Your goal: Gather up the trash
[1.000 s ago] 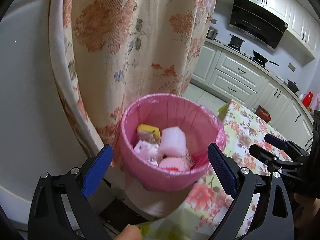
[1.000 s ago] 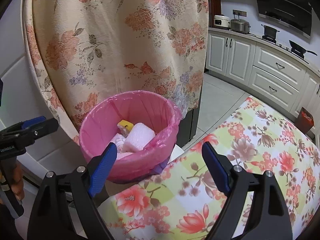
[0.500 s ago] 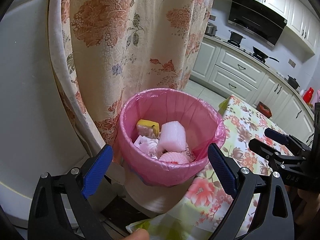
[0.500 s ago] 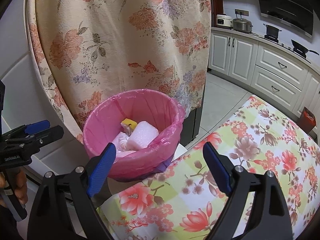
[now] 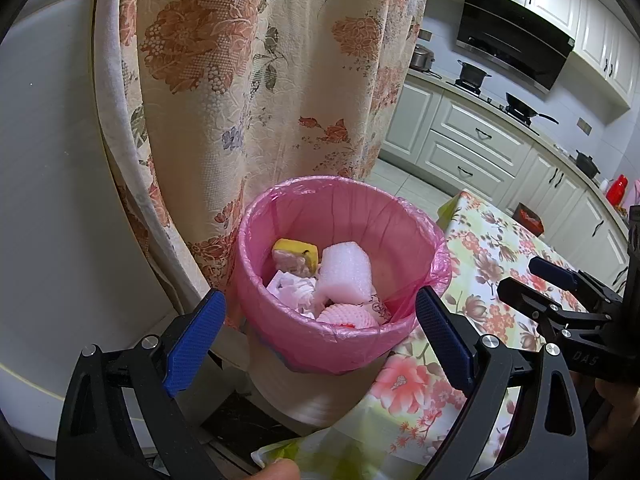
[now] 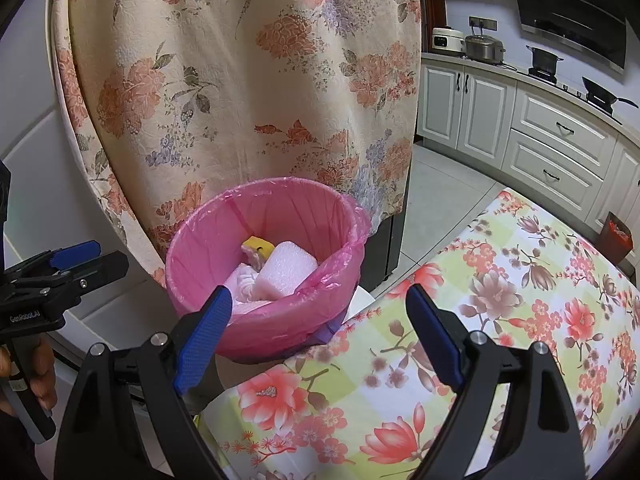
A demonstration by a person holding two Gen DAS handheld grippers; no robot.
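Observation:
A white bin with a pink liner [image 5: 280, 216] stands beside the table; it also shows in the right wrist view [image 6: 292, 204]. Inside lie a white foam block [image 5: 346, 270], a yellow sponge [image 5: 296, 252], crumpled white paper [image 5: 292, 292] and a pink foam net [image 5: 348, 314]. My left gripper [image 5: 320, 324] is open and empty, just in front of the bin. My right gripper [image 6: 318, 320] is open and empty, at the bin's near right rim above the table edge. Each gripper shows in the other's view: the right one [image 5: 560, 280], the left one [image 6: 76, 256].
A floral curtain [image 5: 256, 80] hangs right behind the bin. A table with a floral cloth [image 6: 480, 320] lies to the right. White kitchen cabinets [image 6: 540, 132] and a stove are at the back. A small red bin [image 6: 618, 234] stands on the floor.
Both grippers have drawn back and up a little from the bin, so it sits smaller and lower in view. Both stay open and empty. The trash in the bin has not moved.

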